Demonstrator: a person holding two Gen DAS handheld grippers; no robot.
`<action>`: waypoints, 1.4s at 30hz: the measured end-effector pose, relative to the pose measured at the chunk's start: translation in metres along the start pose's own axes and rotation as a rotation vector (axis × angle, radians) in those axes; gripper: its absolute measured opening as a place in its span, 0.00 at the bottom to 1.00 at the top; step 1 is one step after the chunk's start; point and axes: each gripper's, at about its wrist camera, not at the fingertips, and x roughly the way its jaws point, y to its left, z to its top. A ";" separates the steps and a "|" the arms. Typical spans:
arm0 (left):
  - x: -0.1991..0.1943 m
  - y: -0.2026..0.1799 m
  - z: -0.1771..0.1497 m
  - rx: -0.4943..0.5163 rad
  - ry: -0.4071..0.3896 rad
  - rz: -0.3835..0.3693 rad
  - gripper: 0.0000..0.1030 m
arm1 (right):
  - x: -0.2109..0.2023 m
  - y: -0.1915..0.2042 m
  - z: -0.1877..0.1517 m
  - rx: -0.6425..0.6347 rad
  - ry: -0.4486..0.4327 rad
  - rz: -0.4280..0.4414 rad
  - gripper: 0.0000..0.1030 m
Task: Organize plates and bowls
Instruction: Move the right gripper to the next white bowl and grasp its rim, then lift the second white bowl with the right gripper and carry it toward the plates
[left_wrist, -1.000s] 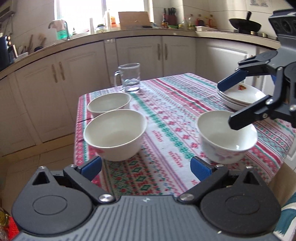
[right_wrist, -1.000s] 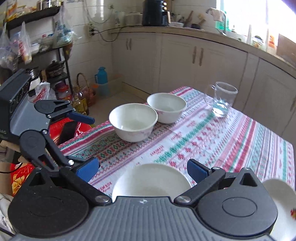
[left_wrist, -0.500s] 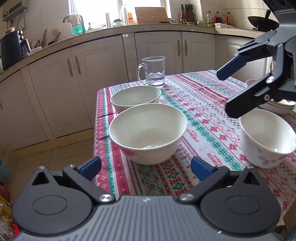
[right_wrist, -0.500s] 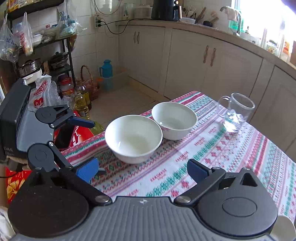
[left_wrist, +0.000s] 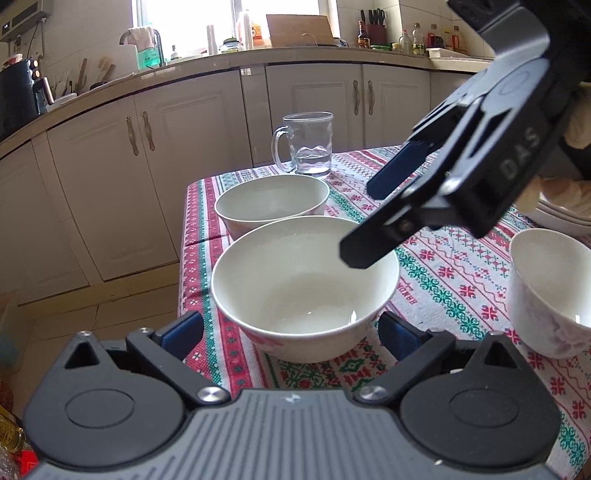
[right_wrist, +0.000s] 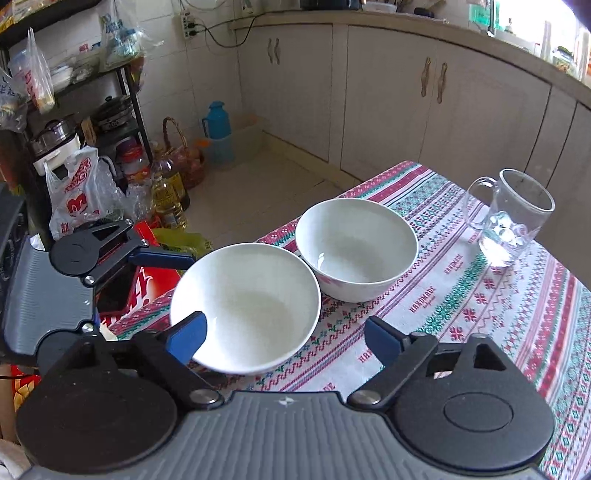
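Note:
Two white bowls stand side by side on the patterned tablecloth near the table's left edge. The near bowl (left_wrist: 306, 288) (right_wrist: 245, 306) lies between the fingers of my left gripper (left_wrist: 291, 332), whose jaws are closing; its pads stay clear of the bowl. One of its fingers (right_wrist: 162, 256) reaches the bowl's left rim. My right gripper (left_wrist: 360, 221) (right_wrist: 284, 338) hangs over that bowl's right rim, jaws closing, gripping nothing. The far bowl (left_wrist: 271, 203) (right_wrist: 356, 247) touches the near one. A third bowl (left_wrist: 550, 291) and a plate stack (left_wrist: 561, 218) sit right.
A glass mug (left_wrist: 310, 147) (right_wrist: 509, 218) with a little water stands behind the bowls. The table edge (left_wrist: 184, 258) drops to the floor at left. Bags, bottles and a red box (right_wrist: 155, 280) crowd the floor beside the table. Cabinets run behind.
Both grippers have come in on the near bowl. The right gripper has swung from above the third bowl to above the near bowl's rim. Both sets of jaws have narrowed a little.

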 end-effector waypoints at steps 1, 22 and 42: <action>0.001 0.000 0.000 0.001 0.000 -0.004 0.94 | 0.003 -0.002 0.001 0.003 0.006 0.005 0.87; 0.004 0.000 0.003 0.010 -0.003 -0.039 0.89 | 0.041 -0.008 0.016 -0.005 0.056 0.069 0.54; -0.017 -0.008 0.012 0.013 0.026 -0.071 0.89 | 0.016 0.000 0.011 -0.012 0.038 0.080 0.55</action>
